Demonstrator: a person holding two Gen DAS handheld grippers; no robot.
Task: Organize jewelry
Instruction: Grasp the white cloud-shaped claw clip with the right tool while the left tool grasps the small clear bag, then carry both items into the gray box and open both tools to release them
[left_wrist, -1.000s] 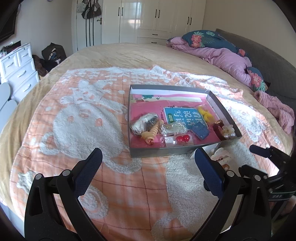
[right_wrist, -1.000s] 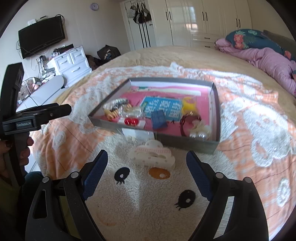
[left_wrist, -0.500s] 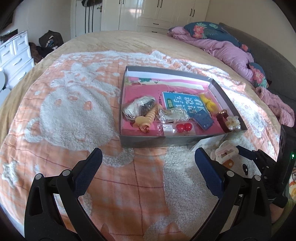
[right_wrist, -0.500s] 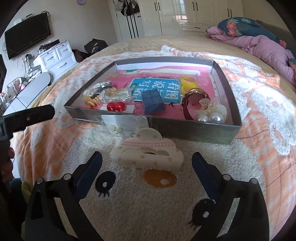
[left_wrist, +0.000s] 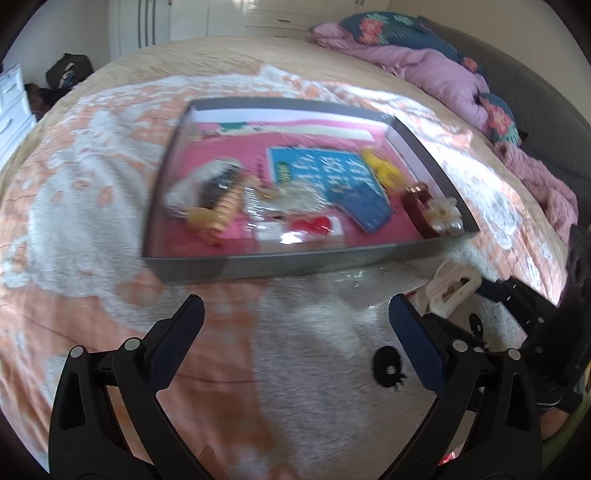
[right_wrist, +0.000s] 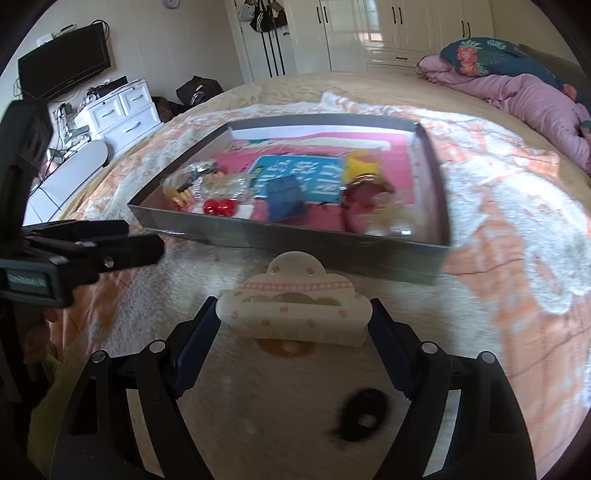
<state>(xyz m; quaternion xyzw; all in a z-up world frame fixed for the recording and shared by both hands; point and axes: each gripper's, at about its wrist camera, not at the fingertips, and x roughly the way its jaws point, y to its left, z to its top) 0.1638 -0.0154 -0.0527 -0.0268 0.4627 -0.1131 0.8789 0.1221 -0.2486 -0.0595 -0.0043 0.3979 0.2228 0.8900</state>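
A cream cloud-shaped hair clip (right_wrist: 295, 314) lies on the fluffy blanket just in front of a shallow grey box (right_wrist: 295, 238). My right gripper (right_wrist: 293, 321) straddles the clip; its jaws are closing and both pads touch the clip's ends. The left wrist view shows the same clip (left_wrist: 452, 288) at the right, with the right gripper (left_wrist: 517, 295) behind it. My left gripper (left_wrist: 295, 321) hangs open over the blanket before the box (left_wrist: 258, 264), nothing between its fingers. The box holds red beads (right_wrist: 218, 206), a blue card (right_wrist: 286, 199), a bracelet (right_wrist: 364, 192) and other pieces.
A clear plastic packet (left_wrist: 364, 291) lies against the box's front wall. Pink bedding (right_wrist: 535, 92) is piled at the far right of the bed. White drawers (right_wrist: 122, 110) and a TV (right_wrist: 62, 70) stand beyond the bed's left edge.
Both grippers have sunk and moved closer to the box. The right gripper's jaws widened, then closed in onto the ends of the hair clip. The left gripper stayed open.
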